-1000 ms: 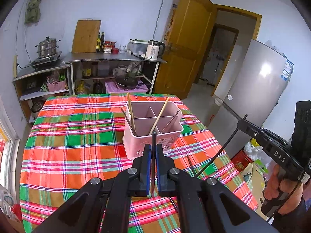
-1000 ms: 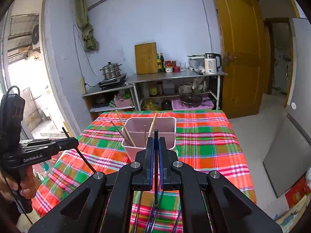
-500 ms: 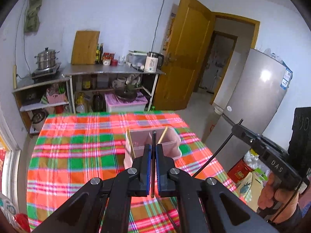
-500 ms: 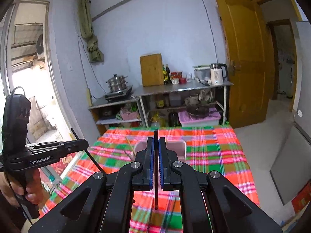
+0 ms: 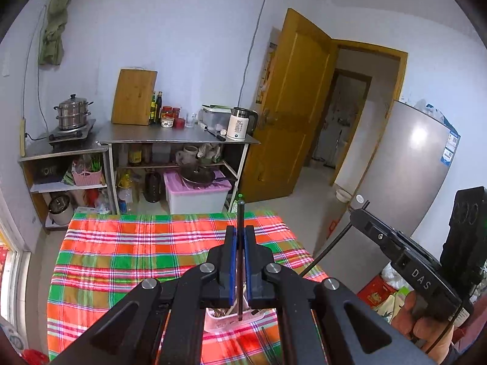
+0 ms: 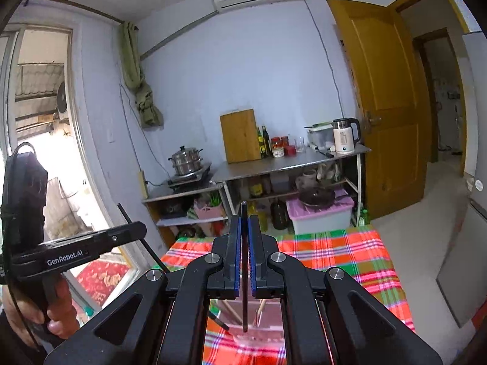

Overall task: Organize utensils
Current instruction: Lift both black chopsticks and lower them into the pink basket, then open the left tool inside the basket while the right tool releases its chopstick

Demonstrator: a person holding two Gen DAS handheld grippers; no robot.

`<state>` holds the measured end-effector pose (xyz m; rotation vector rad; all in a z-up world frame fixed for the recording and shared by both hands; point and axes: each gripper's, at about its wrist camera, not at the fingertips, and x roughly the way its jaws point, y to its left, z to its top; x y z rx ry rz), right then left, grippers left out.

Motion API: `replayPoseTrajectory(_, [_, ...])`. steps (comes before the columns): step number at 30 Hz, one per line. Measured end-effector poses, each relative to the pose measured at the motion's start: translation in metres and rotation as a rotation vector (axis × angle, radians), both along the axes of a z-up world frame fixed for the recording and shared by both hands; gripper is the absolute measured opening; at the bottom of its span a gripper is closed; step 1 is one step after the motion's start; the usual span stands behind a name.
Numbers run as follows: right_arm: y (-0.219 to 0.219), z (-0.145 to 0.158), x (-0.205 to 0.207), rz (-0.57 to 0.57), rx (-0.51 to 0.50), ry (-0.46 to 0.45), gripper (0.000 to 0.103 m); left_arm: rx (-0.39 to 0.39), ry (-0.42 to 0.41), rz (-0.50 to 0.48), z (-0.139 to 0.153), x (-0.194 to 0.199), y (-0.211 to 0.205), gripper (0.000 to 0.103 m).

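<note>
walls: pale blue (image 6: pixel 243 60) | door: yellow-brown, open (image 5: pixel 289 115) | shelving: steel (image 5: pixel 179 137) | window: bright (image 6: pixel 45 152)

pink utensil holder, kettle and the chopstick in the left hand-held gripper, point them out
pink utensil holder (image 5: pixel 226 322), left wrist view, front wall below the fingers
kettle (image 5: pixel 239 125), left wrist view, white body
black chopstick (image 5: pixel 240 213), left wrist view, shaft above the fingertips of the left hand-held gripper (image 5: pixel 240 231)

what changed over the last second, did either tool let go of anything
No. Both tools rose and tipped up: the pink utensil holder dropped from mid-picture to the bottom edge, largely hidden behind them. Left tool stays clamped on its dark chopstick, right tool on its own. Nothing on the table moved.
</note>
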<state>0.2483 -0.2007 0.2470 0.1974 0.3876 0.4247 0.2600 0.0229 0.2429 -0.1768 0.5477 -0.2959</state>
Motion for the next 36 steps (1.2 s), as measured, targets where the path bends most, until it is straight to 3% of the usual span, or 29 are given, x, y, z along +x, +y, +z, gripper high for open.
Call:
replayPoseTrajectory(12, [0.008,-0.035,0.032,-0.009,-0.004,0.049,0.004,-0.036,0.064,0.017,-0.045,0.04,0.01,0.004])
replayPoseTrajectory(14, [0.009,-0.042,0.035,-0.007,-0.01,0.065,0.004,-0.046,0.087,0.018,-0.043,0.046,0.013,0.004])
replayPoseTrajectory(20, [0.008,-0.048,0.04,-0.004,-0.012,0.076,0.004,-0.055,0.025,-0.01,-0.012,0.044,0.016,0.004])
replayPoseTrajectory(23, [0.009,-0.052,0.042,-0.006,-0.014,0.087,0.004,-0.049,0.028,-0.01,-0.014,0.047,0.013,0.004])
replayPoseTrajectory(36, [0.018,-0.08,0.041,0.012,-0.047,0.141,0.004,-0.024,0.164,-0.008,-0.095,0.057,0.006,0.004])
